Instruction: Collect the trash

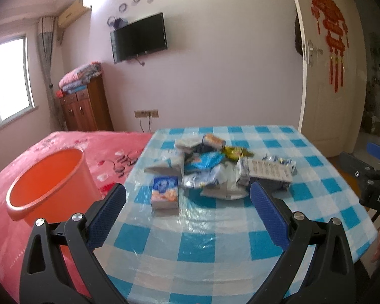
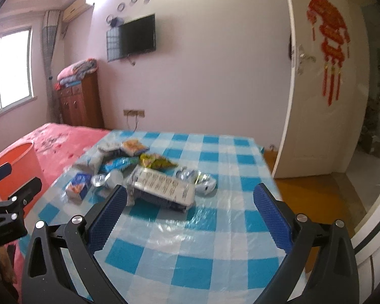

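Note:
A pile of trash [image 1: 210, 167] lies on the blue-and-white checked table [image 1: 190, 240]: wrappers, a small blue and orange box [image 1: 164, 195], a long white carton [image 1: 268, 171] and a yellow-green packet [image 1: 234, 152]. An orange bin [image 1: 50, 185] stands left of the table on the red bed. My left gripper [image 1: 187, 202] is open and empty, just short of the pile. My right gripper [image 2: 190, 202] is open and empty, facing the white carton [image 2: 162, 187] and the pile [image 2: 129, 169]. The bin [image 2: 15, 169] shows at the left there.
A red bedspread [image 1: 25, 228] lies left of the table with small dark items [image 1: 124, 162] on it. A wooden cabinet [image 1: 86, 109], a wall TV [image 1: 139, 38] and a white door [image 1: 324, 76] stand behind. The right gripper's body [image 1: 367, 177] shows at the right edge.

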{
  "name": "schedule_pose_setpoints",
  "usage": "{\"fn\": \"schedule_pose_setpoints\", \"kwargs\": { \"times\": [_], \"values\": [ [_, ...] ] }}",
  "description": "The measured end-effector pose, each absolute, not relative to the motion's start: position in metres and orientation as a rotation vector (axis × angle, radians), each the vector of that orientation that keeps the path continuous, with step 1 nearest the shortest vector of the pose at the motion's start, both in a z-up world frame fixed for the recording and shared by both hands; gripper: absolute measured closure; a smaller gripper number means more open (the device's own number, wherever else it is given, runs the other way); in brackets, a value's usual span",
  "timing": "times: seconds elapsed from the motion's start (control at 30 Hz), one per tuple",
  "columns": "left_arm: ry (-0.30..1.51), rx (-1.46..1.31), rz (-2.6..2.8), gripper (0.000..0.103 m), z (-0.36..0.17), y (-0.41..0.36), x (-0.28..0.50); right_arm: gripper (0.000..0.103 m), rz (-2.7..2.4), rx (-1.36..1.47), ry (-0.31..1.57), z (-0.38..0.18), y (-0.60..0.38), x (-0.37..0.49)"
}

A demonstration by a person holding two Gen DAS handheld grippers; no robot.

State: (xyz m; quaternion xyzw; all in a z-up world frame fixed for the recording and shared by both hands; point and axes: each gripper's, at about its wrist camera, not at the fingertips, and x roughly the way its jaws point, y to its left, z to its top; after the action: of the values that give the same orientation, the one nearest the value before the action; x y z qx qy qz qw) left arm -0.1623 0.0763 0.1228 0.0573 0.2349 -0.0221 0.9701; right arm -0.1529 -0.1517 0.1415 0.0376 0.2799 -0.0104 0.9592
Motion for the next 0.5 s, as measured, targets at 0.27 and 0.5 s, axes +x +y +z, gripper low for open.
{"fn": "schedule_pose_setpoints", "kwargs": {
  "times": [0.27, 0.5],
  "values": [
    [0.583, 0.057, -0.018, 0.004, 0.087, 0.109, -0.131, 0.004, 0.051, 0.141, 0.736, 0.092, -0.156, -0.133],
    [0.687, -0.016, 0.022, 0.004, 0.066, 0.14, -0.079, 0.004, 0.092, 0.206, 0.809, 0.068, -0.167, -0.116]
  ]
}}
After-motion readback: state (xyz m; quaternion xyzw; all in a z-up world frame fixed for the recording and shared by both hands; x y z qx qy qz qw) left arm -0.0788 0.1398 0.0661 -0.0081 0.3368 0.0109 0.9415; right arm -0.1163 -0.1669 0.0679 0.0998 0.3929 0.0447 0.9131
